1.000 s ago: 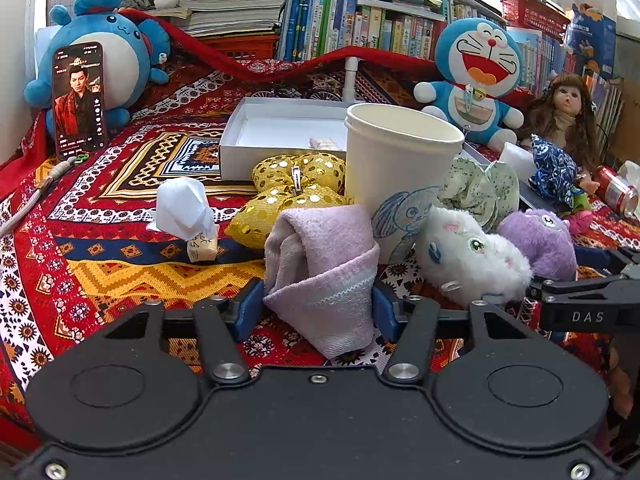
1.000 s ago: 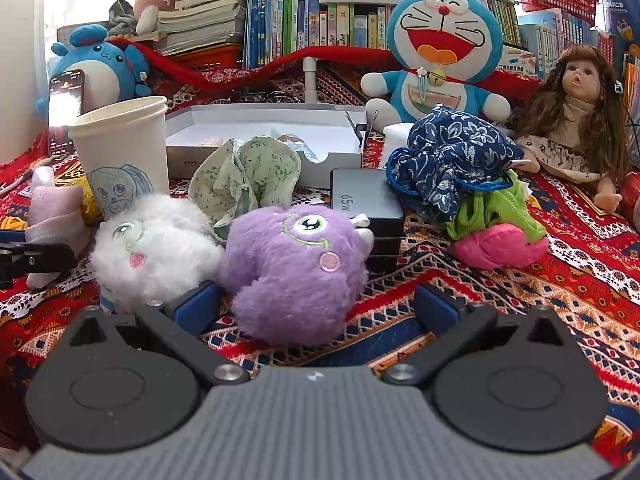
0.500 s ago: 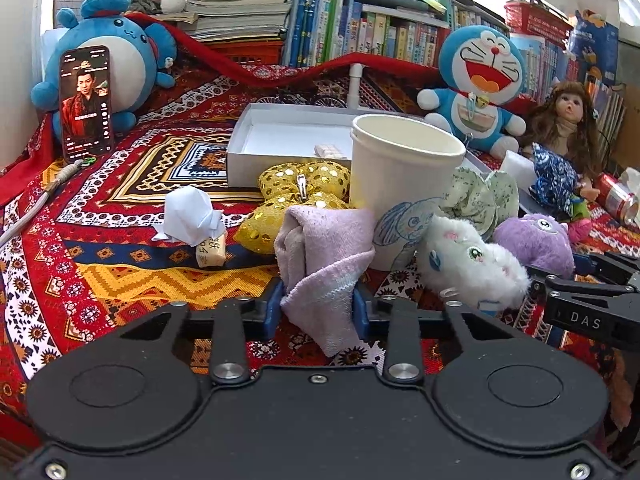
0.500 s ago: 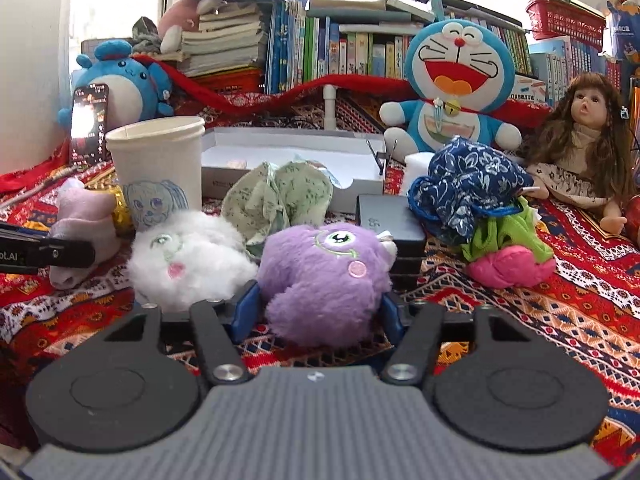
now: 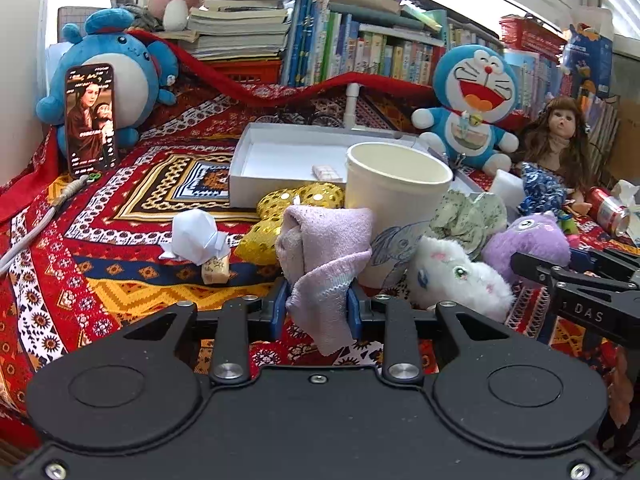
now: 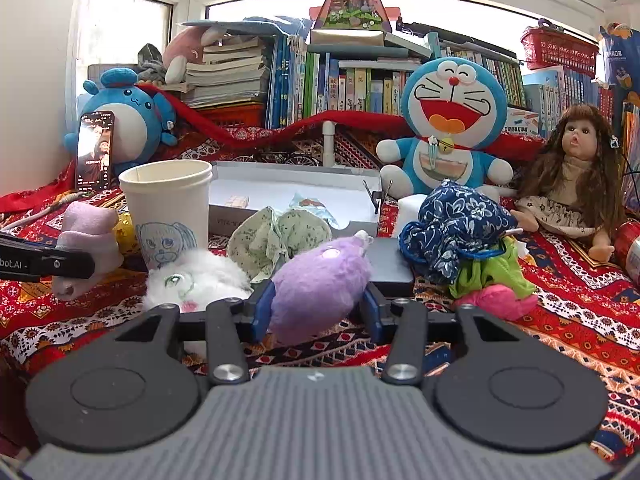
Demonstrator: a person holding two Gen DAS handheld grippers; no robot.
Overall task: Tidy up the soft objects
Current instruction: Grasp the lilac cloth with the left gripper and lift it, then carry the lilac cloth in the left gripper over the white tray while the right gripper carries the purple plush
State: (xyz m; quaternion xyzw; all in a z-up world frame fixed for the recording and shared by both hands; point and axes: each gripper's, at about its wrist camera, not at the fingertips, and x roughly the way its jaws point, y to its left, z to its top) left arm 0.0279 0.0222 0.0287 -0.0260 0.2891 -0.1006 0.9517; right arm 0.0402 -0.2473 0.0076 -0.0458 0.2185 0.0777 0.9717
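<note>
My left gripper (image 5: 318, 308) is shut on a folded lilac towel (image 5: 328, 240), whose lower end hangs between the blue pads. My right gripper (image 6: 316, 308) has its jaws closing on a purple plush toy (image 6: 320, 276); both pads press its sides and it tips backwards. A white plush toy (image 6: 192, 280) lies just left of it on the patterned cloth. In the left wrist view the purple plush toy (image 5: 528, 240) sits at the right, behind the other gripper's black fingers (image 5: 560, 276).
A paper cup (image 5: 396, 200) stands behind the towel, with a gold bow (image 5: 276, 216) and an open white box (image 5: 288, 160) beyond. Green floral fabric (image 6: 276, 236), a black block (image 6: 388, 264), a blue floral cloth (image 6: 452, 224), a doll (image 6: 576, 184) and large plush toys crowd the back.
Both grippers have closed: the left on the lilac towel, the right from wide open onto the purple plush toy, which has risen a little and tipped back.
</note>
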